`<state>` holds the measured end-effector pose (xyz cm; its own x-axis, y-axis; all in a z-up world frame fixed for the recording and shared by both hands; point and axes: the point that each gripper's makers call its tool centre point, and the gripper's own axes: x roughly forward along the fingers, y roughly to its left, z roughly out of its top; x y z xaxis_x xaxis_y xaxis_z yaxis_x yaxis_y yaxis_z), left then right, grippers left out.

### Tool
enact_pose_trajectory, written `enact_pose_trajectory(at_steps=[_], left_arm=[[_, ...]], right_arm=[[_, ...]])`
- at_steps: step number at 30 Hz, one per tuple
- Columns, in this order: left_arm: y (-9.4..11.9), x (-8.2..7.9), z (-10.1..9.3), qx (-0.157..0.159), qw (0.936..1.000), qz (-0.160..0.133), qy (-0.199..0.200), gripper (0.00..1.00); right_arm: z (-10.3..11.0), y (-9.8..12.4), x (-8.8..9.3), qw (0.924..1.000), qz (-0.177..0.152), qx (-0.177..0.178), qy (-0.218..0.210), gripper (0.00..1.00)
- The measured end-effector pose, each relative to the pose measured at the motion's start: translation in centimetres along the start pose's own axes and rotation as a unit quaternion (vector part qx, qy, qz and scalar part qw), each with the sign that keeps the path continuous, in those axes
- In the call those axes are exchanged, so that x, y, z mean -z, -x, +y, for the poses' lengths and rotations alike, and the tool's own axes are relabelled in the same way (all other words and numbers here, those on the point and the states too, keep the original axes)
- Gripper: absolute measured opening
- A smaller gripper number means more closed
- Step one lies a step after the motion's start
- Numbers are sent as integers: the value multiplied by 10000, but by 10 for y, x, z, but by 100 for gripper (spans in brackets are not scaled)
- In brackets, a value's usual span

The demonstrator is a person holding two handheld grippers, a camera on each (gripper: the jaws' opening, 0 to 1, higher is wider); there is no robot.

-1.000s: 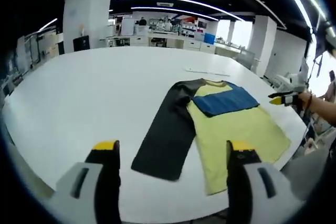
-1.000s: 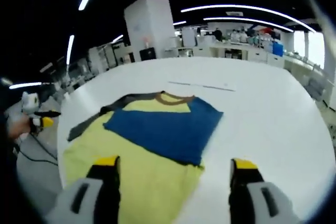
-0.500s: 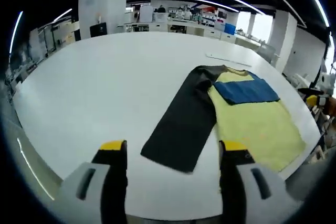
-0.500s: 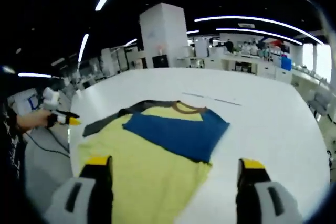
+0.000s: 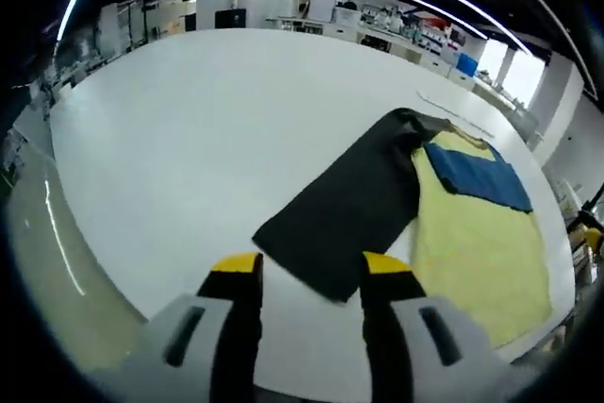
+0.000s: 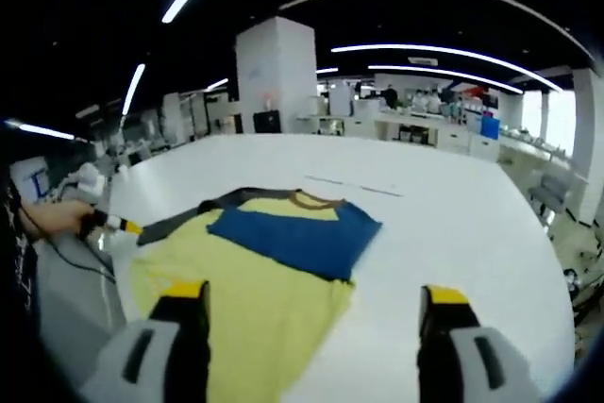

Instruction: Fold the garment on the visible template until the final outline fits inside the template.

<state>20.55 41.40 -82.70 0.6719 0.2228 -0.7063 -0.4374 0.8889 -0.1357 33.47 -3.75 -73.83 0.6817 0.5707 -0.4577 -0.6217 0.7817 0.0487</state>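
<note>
The left gripper hangs just short of the cuff of the black sleeve, its jaws fairly narrow and holding nothing, which looks like lining up to pinch that sleeve and fold it inward. The shirt lies flat on the white table, black sleeve spread out to one side and the blue sleeve already laid across the yellow body. The right gripper waits above the shirt's hem edge, jaws wide and empty; beyond the collar lies a thin strip, perhaps the template's edge, though I cannot tell.
</note>
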Motion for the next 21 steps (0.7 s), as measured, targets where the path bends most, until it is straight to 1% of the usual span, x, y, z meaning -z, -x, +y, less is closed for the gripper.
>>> enact_pose_trajectory(at_steps=[2,4,8,10,12,13,14,15,17,19,21], left_arm=[[-3,3,0,-31,10000,5,14,34],[-5,5,-2,-28,10000,31,50,34],[-9,11,-3,-37,9999,98,67,31],[-13,12,-3,-17,9999,136,69,30],[-13,14,-5,-28,9998,158,86,29],[-12,12,-4,-90,9999,85,101,29],[-12,13,-3,-94,9998,112,139,28],[-12,11,-1,-145,9997,60,193,27],[-10,12,2,-221,9994,55,269,24],[-11,11,6,-297,9988,32,378,21],[-11,12,6,-412,9978,27,517,19]], right_arm=[[3,5,2,10000,-11,-41,19,94],[9,9,3,10000,11,-66,68,95],[17,11,7,9997,52,-145,196,98],[21,11,11,9996,101,-196,181,99],[26,11,13,9994,108,-284,154,100],[28,12,14,9994,101,-308,125,100],[31,12,15,9992,123,-371,70,100],[34,13,15,9991,128,-399,54,100],[38,14,16,9990,150,-410,88,100],[37,15,19,9988,231,-362,249,100],[36,15,20,9985,303,-296,361,100]])
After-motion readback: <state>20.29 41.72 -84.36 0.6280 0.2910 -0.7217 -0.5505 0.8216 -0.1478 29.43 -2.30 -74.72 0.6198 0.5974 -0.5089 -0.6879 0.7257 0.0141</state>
